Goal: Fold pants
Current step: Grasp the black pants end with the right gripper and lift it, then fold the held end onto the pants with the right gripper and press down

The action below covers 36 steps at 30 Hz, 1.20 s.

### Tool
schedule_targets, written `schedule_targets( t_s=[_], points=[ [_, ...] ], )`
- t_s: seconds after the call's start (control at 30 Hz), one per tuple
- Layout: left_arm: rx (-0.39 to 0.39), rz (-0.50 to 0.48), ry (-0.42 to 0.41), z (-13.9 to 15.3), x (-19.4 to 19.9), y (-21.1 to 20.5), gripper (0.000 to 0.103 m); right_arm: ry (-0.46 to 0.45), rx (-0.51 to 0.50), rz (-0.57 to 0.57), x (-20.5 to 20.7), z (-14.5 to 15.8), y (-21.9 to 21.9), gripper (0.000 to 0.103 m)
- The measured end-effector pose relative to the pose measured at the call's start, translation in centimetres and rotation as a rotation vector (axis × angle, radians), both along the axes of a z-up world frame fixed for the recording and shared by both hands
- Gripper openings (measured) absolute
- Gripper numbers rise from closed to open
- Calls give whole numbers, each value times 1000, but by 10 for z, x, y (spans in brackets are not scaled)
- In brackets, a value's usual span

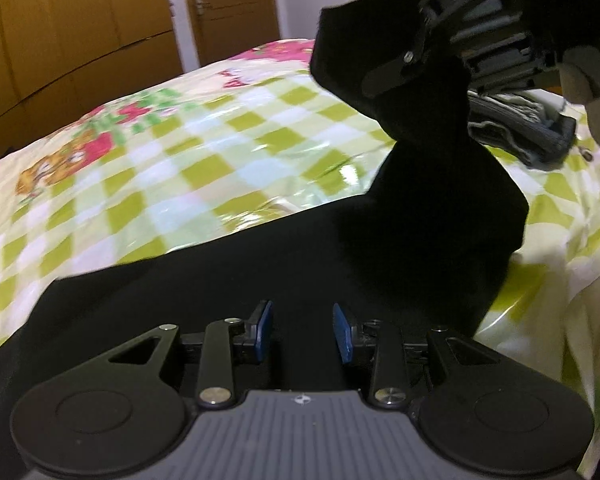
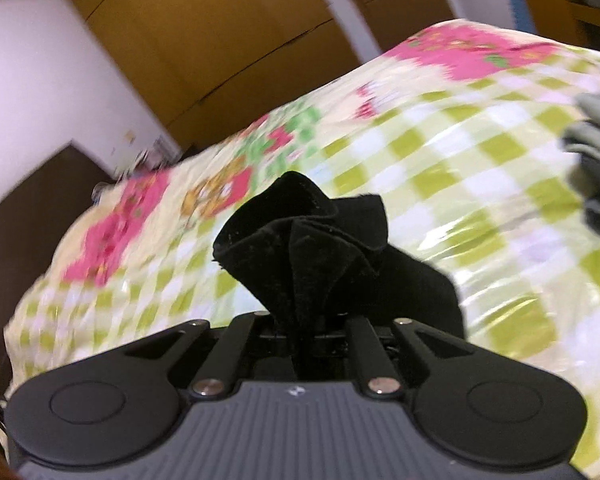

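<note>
On the bed, the black pants (image 1: 260, 264) lie spread across the checked bedspread (image 1: 188, 152), with one end lifted clear of it. That raised end is bunched between the jaws of the right gripper (image 2: 300, 332), which are together and clamped on the cloth; a ruffle of fabric stands up just beyond them. From the left wrist view the same gripper (image 1: 440, 56) hangs above the pants, a dark column of cloth running from it down to the part that rests on the bed. Nearer along the pants, the left gripper (image 1: 302, 332) sits low over the flat fabric, its blue pads (image 1: 265, 330) apart; cloth lies under them, and I cannot tell whether any is caught. Beyond the pants, a stack of grey folded clothes (image 1: 524, 128) rests on the bed.

This looks like the first fold: one end raised to be carried over the rest. Next, that end wants laying down level with the far end while the left gripper steadies the cloth.
</note>
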State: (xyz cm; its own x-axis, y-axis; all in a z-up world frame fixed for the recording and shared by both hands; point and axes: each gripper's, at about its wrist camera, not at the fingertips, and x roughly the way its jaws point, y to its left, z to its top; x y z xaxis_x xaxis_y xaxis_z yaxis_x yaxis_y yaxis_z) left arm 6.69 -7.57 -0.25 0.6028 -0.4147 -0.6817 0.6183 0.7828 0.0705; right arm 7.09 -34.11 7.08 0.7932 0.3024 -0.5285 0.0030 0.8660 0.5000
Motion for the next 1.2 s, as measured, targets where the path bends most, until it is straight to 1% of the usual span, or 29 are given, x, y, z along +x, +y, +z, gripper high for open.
schedule_targets(
  t_s=[0.13,0.33,0.47,0.57,0.73,0.83,0.93,1.03,1.13,1.2],
  points=[
    [-17,41,-5,1,-1,24,47,22,-23,82,7,-4,37,7],
    [-23,95,-18,2,-5,60,47,17,-110,220,9,1,106,7],
    [-14,161,-13,-1,-7,92,47,32,-160,274,15,-3,141,7],
    [1,208,-5,-5,-7,117,47,25,-214,313,15,-5,167,7],
    [35,283,-14,-9,-12,160,47,30,-264,378,16,-12,206,7],
    [46,345,-17,-12,-12,187,48,38,-290,417,16,-17,226,7],
    [40,397,-8,-15,-11,206,48,38,-288,440,17,-18,242,7],
    [36,427,-6,-18,-12,220,48,36,-279,445,23,-15,254,7],
    [17,453,-6,-19,-14,232,48,32,-251,435,32,-7,263,7],
    [1,469,-2,-20,-21,238,48,11,-244,430,36,0,273,7]
  ],
)
